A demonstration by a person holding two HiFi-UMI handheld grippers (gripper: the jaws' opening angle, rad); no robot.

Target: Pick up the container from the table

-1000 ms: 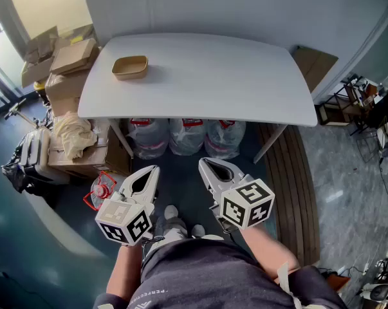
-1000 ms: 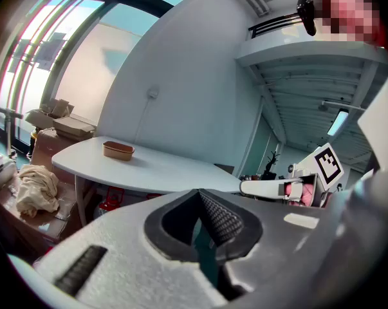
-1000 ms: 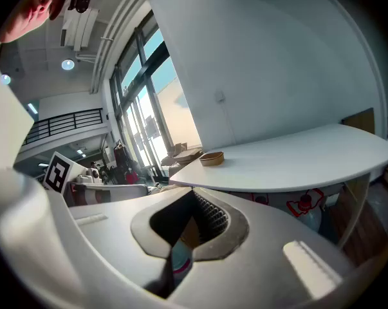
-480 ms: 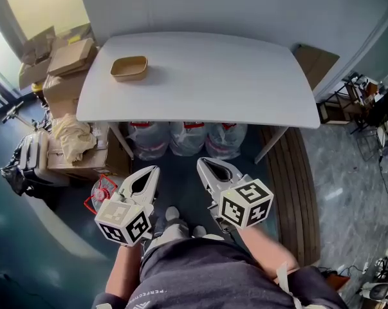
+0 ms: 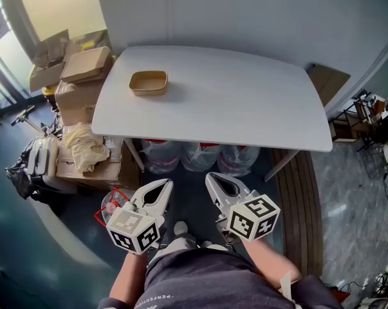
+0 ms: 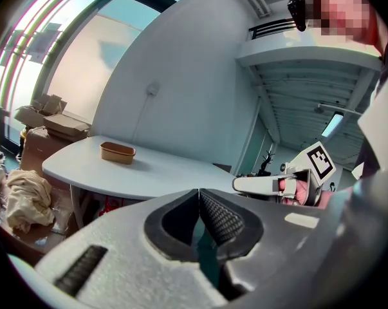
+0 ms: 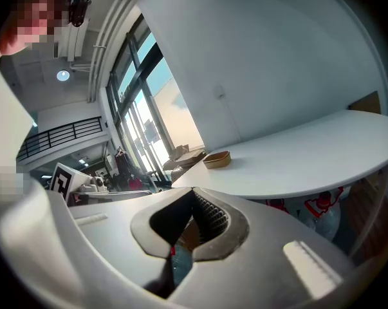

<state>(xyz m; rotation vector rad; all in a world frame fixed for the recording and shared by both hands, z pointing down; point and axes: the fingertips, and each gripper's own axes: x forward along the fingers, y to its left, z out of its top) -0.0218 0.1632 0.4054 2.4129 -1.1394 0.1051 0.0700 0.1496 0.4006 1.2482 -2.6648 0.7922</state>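
- Left claw [image 5: 164, 185] pressed together, nothing in it — right claw [image 5: 211, 177] just the same.
- Container [image 5: 148, 82] sits on the table [image 5: 245, 108], eleven o'clock from them, well apart.

The head view looks steeply down over the left claw [image 5: 165, 185] and right claw [image 5: 210, 179], with the tabletop [image 5: 245, 108] ahead. Each gripper view rides close behind its jaws, facing almost level toward that tabletop. All three share the container [image 5: 148, 82].

Water jugs [image 5: 199, 158] half beneath table [image 5: 245, 102]
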